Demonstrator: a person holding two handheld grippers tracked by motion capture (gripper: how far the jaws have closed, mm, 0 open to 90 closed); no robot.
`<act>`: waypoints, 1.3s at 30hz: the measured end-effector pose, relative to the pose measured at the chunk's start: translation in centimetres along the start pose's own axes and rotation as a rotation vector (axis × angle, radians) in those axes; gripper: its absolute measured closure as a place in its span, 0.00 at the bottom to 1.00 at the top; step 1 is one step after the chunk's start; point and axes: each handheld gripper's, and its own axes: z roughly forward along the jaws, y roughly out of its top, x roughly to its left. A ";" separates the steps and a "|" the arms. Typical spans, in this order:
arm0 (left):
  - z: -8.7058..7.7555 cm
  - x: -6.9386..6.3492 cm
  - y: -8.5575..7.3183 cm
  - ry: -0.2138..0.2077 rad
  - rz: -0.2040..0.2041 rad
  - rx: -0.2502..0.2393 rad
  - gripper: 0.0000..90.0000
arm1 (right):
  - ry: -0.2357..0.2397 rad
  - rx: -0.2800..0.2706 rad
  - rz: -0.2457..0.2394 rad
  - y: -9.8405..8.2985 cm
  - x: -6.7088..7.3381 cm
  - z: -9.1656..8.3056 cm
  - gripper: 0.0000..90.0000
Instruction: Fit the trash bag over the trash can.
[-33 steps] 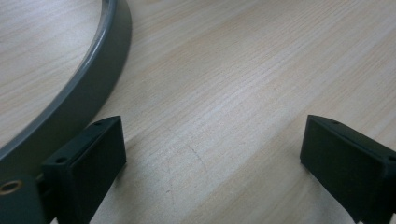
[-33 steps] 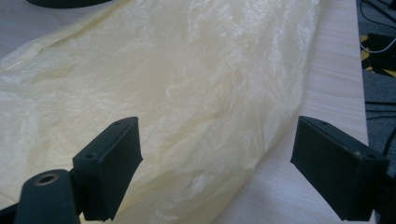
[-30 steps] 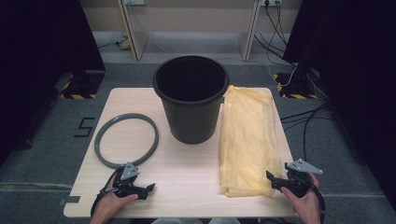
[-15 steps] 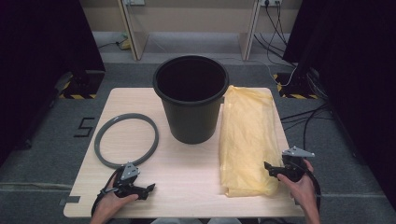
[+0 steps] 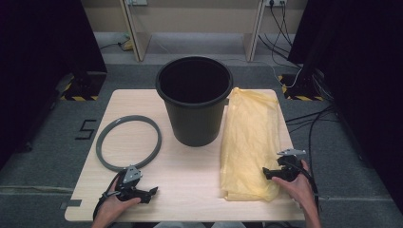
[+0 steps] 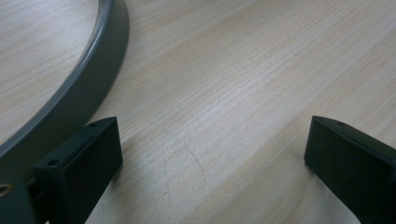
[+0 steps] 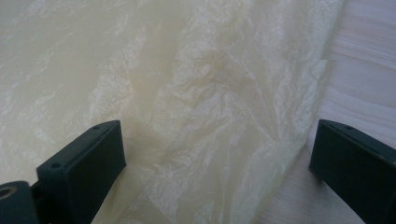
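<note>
The right gripper (image 5: 267, 174) is hovering with fingers spread wide over the yellow bag (image 5: 249, 142); the left gripper (image 5: 153, 191) is resting open-fingered beside the grey ring (image 5: 105, 159).

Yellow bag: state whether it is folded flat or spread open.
Folded flat: the yellow bag lies as a long layered strip on the table beside the bin.

Table (image 5: 199, 190): pale wood-grain top, matt, smooth, fine straight grain. Yellow bag (image 5: 249, 142): thin plastic film, translucent, heavily crinkled, faint sheen. Bucket (image 5: 195, 102): black plastic, matt to satin. Grey ring (image 5: 128, 142): smooth plastic, slight gloss on the edge. Gripper jaws: matt black plastic.
</note>
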 end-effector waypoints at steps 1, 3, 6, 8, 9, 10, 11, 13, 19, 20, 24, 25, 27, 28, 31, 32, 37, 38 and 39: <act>0.0 0.0 0.0 0.000 0.000 0.000 0.04 | 0.007 -0.004 -0.008 0.1 0.1 0.1 0.05; 0.0 0.0 0.0 0.000 0.000 0.000 0.04 | 0.000 -0.015 0.008 0.2 0.3 0.0 0.13; 0.0 0.0 0.0 0.000 0.000 0.000 0.04 | 0.019 -0.013 -0.032 0.2 0.5 0.1 0.04; 0.0 0.0 0.0 0.003 0.002 0.001 0.04 | 0.044 -0.028 -0.075 0.1 0.9 0.6 0.00; 0.0 0.0 0.0 0.003 0.001 0.000 0.04 | 0.046 -0.036 -0.079 0.1 1.1 0.6 0.00; 0.0 0.0 0.0 0.003 0.001 -0.001 0.04 | 0.047 -0.037 -0.085 0.1 1.3 0.7 0.01; 0.0 0.0 0.0 0.004 0.000 -0.001 0.04 | 0.047 -0.031 -0.083 0.2 1.3 0.6 0.02; 0.0 0.0 0.0 0.005 -0.001 -0.001 0.04 | 0.054 -0.039 -0.084 0.2 1.6 0.5 0.15; 0.0 -0.1 0.0 0.007 -0.003 -0.001 0.04 | 0.103 -0.136 -0.120 0.2 2.3 0.4 0.82; -0.1 -0.1 -0.1 0.007 -0.003 -0.001 0.04 | 0.117 -0.149 -0.125 0.3 2.3 0.5 0.90; -0.1 -0.1 -0.1 0.007 -0.003 -0.001 0.04 | 0.170 -0.159 -0.103 0.8 2.2 1.1 1.00; -0.1 -0.1 0.0 0.007 -0.003 -0.001 0.04 | 0.176 -0.157 -0.102 1.1 2.2 1.2 1.00; 0.0 -0.1 0.0 0.007 -0.004 -0.001 0.04 | 0.173 -0.177 -0.100 1.4 2.1 1.2 1.00; 0.0 -0.1 0.0 0.007 -0.004 -0.001 0.04 | 0.177 -0.189 -0.093 1.6 2.0 1.0 1.00; 0.0 -0.1 0.0 0.007 -0.003 -0.001 0.04 | 0.186 -0.228 -0.076 2.4 1.6 0.4 1.00; 0.0 -0.1 0.0 0.007 -0.003 -0.001 0.04 | 0.192 -0.244 -0.070 2.8 1.5 0.1 1.00; -0.1 -0.1 0.0 0.006 -0.003 -0.001 0.04 | 0.209 -0.310 -0.057 5.1 0.6 -1.5 1.00; 0.0 -0.1 0.0 0.007 -0.003 -0.001 0.04 | 0.223 -0.325 -0.049 5.6 0.3 -1.8 1.00; 0.0 -0.1 0.0 0.007 -0.003 -0.001 0.04 | 0.228 -0.339 -0.042 6.0 0.1 -2.2 1.00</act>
